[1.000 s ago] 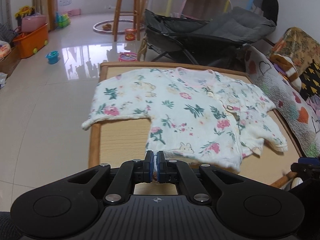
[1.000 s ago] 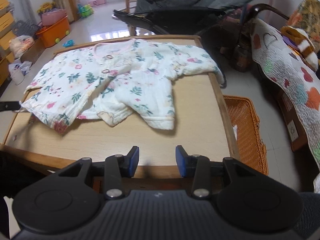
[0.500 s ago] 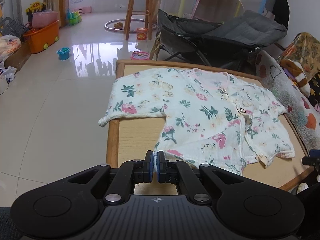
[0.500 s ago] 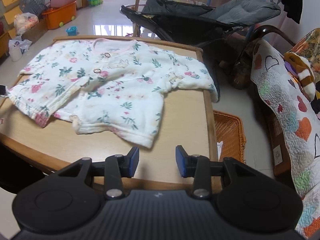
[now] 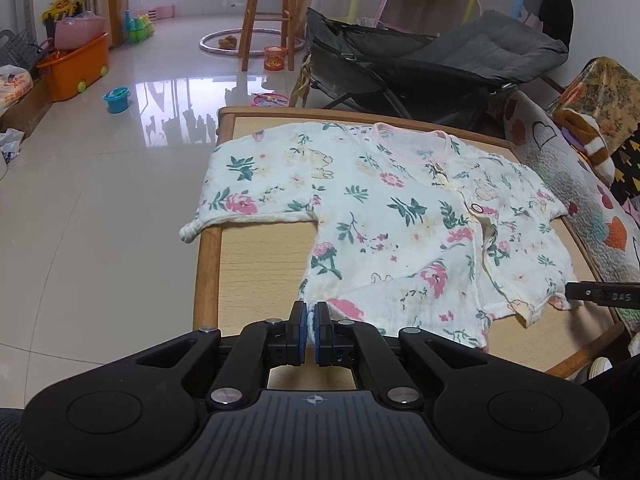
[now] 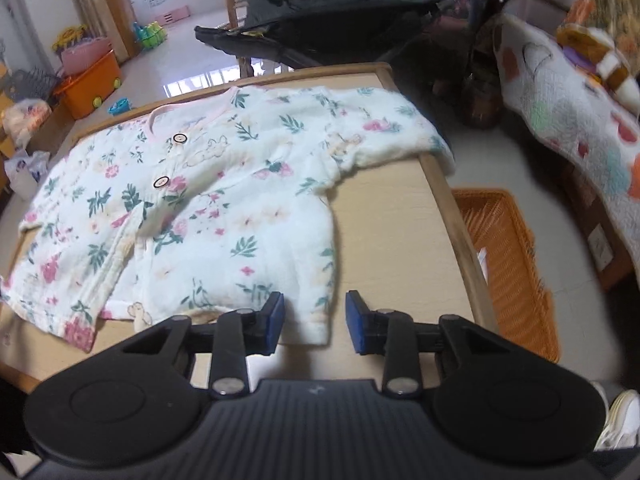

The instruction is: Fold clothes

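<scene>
**Gripping a floral shirt at its near hem**

Pinching the hem corner of the shirt [image 5: 392, 216], my left gripper [image 5: 310, 330] has its jaws pressed together on a sliver of white cloth. The shirt lies spread, front up, on the wooden surface [image 5: 256, 276], one sleeve hanging over its edge. My right gripper [image 6: 315, 322] is closing, its jaws apart with the shirt's other hem corner between them. An orange basket [image 6: 512, 264] stands beside the surface.

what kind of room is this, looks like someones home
Most likely a family living room or playroom with a small child. A stroller stands behind the table, toys and an orange toy bin sit on the tiled floor, and a floral baby top lies spread on the table.
</scene>
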Motion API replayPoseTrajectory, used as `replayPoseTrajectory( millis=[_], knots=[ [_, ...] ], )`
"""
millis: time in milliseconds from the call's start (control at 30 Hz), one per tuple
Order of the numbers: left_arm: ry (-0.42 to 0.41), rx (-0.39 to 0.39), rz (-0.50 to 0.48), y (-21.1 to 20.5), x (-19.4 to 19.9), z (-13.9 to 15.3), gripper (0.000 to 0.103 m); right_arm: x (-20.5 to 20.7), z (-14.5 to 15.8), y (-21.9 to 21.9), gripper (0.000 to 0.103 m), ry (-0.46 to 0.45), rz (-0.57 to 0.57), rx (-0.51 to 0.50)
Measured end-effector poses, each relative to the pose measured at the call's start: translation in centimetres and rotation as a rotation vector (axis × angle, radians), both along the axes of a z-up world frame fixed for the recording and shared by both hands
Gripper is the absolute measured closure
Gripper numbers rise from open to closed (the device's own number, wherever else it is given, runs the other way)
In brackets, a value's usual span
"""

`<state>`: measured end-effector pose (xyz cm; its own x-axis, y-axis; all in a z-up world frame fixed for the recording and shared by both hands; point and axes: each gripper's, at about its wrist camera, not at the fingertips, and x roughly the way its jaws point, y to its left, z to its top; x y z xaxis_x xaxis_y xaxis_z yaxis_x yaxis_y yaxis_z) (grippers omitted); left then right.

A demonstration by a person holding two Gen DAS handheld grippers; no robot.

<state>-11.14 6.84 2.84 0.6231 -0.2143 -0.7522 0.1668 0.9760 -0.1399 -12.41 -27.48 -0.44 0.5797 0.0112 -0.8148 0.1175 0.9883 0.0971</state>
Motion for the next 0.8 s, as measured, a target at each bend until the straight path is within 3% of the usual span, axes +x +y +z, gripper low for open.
replayPoseTrajectory(
  millis=[33, 67, 167, 333, 500, 600, 700, 800],
  knots=[
    [0.000, -0.002, -0.002, 0.0, 0.0, 0.0, 0.099, 0.1, 0.0, 0.4, 0.096, -0.003, 0.020, -0.010],
    [0.000, -0.005, -0.006, -0.1, 0.0, 0.0, 0.099, 0.2, 0.1, 0.8, 0.098, 0.002, 0.039, -0.019],
    [-0.001, -0.028, -0.012, -0.2, -0.2, 0.3, 0.099, 0.2, 1.0, 1.2, 0.099, 0.016, 0.085, -0.029],
    [0.002, -0.158, -0.026, -0.1, -0.9, 1.7, 0.099, -0.8, 5.4, 0.3, 0.099, -0.019, 0.111, -0.005],
    [0.001, -0.166, -0.049, -1.1, -1.8, 2.2, 0.099, -0.7, 8.0, -1.0, 0.099, 0.004, 0.134, -0.027],
    [0.054, -0.106, -0.054, -1.9, -1.6, 0.9, 0.097, -0.1, 6.2, -1.1, 0.098, 0.089, 0.144, -0.100],
    [0.106, -0.068, -0.062, -2.4, -1.7, -0.3, 0.088, 0.0, 3.4, -0.7, 0.095, 0.160, 0.150, -0.147],
    [0.103, -0.019, -0.059, -3.0, -1.8, -0.6, 0.088, -0.6, 2.3, -0.3, 0.094, 0.178, 0.140, -0.212]
  ],
)
